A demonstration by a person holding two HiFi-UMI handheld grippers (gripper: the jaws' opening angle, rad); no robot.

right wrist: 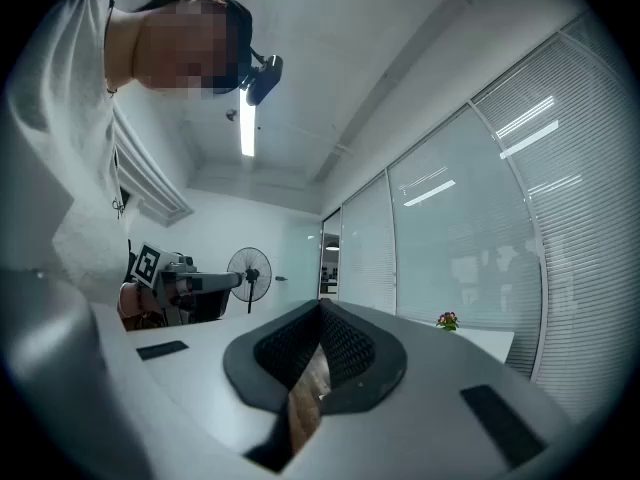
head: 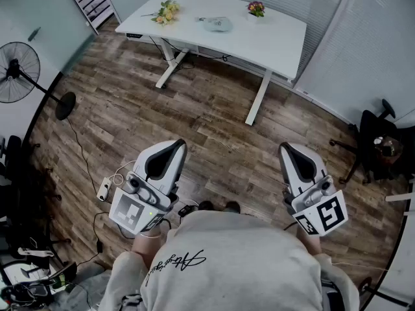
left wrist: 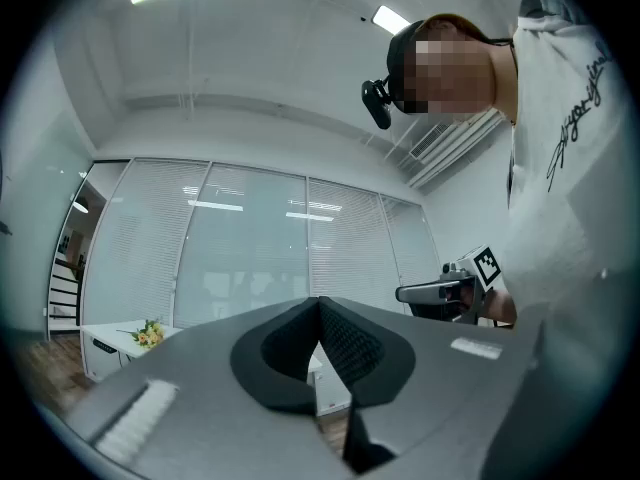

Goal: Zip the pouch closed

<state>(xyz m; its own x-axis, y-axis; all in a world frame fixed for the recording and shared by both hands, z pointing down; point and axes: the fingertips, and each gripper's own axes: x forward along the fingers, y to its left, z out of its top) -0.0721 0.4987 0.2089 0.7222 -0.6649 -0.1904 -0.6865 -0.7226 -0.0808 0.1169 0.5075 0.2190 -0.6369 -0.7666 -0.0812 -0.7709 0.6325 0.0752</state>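
The white desk [head: 272, 41] stands ahead. Well short of it, the left gripper [head: 175, 146] and right gripper [head: 286, 149] are both clenched on nothing. What looks like the pouch [head: 217, 24] lies on the desk's far side. Zipping seems not yet begun; the next move calls for approaching the desk.

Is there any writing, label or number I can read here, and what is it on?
Nothing here reads clearly.
Shirt: a line of cursive print, too small and slanted to read.
Cube on the left gripper: a black-and-white square pattern, not letters.
Cube on the right gripper: the same kind of pattern, not a word.
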